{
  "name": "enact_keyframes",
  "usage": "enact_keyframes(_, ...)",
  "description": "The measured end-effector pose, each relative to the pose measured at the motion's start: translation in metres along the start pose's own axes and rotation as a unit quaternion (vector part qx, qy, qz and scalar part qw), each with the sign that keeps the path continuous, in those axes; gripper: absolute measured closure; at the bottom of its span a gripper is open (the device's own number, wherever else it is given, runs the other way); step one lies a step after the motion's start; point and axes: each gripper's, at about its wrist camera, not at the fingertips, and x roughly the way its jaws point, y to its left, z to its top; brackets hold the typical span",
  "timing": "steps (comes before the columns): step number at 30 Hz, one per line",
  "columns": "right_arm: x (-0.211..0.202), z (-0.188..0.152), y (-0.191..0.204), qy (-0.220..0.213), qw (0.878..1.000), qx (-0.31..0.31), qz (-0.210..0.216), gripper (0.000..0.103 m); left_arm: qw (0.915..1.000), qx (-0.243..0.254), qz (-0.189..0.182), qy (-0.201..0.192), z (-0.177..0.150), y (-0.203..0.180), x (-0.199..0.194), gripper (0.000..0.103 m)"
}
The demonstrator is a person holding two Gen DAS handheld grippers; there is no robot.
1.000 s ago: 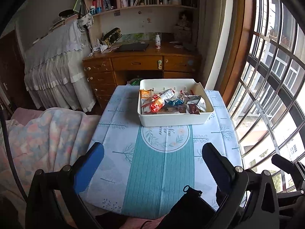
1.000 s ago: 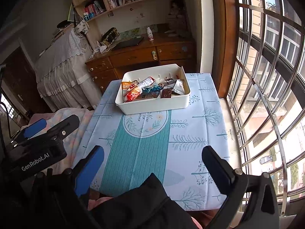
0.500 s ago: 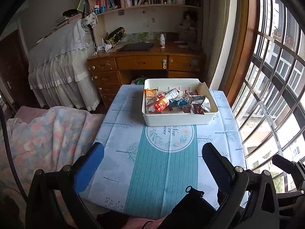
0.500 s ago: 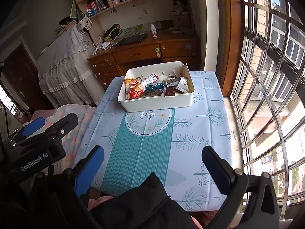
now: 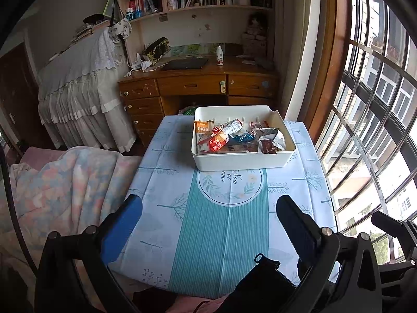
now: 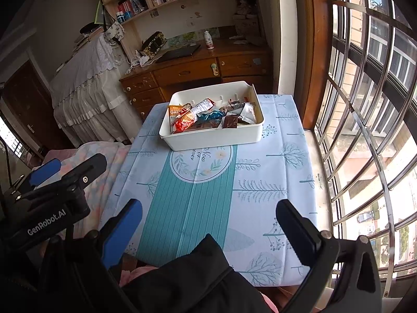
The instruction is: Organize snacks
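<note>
A white bin [image 5: 242,160] [image 6: 216,137] stands at the far end of the table and holds several snack packets: an orange oats pack [image 5: 202,129], a red-orange bag [image 5: 218,140] [image 6: 183,122], a blue wrapper [image 5: 243,138] and a brown one [image 5: 268,147]. My left gripper [image 5: 208,208] hovers open over the near half of the table, nothing between its fingers. My right gripper [image 6: 208,212] is open too, well short of the bin. The left gripper's body [image 6: 52,198] shows at the left of the right wrist view.
The table wears a blue and teal cloth [image 5: 221,221]. A blanket-covered bed [image 5: 57,182] lies to the left, a barred window [image 6: 365,130] to the right. A wooden desk [image 5: 203,86] stands behind the table. A dark sleeve [image 6: 198,279] fills the bottom edge.
Both views have shifted slightly, with the bin sitting a little further right and lower in the left view. Both grippers stay open and empty.
</note>
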Motion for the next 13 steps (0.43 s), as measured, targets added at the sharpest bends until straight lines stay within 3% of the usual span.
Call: enact_keyframes(13, 0.0005, -0.0028, -0.0026, 0.0, 1.0, 0.0, 0.0, 0.0, 1.0, 0.002, 0.001, 0.0, -0.0024, -0.0019, -0.0013, 0.001)
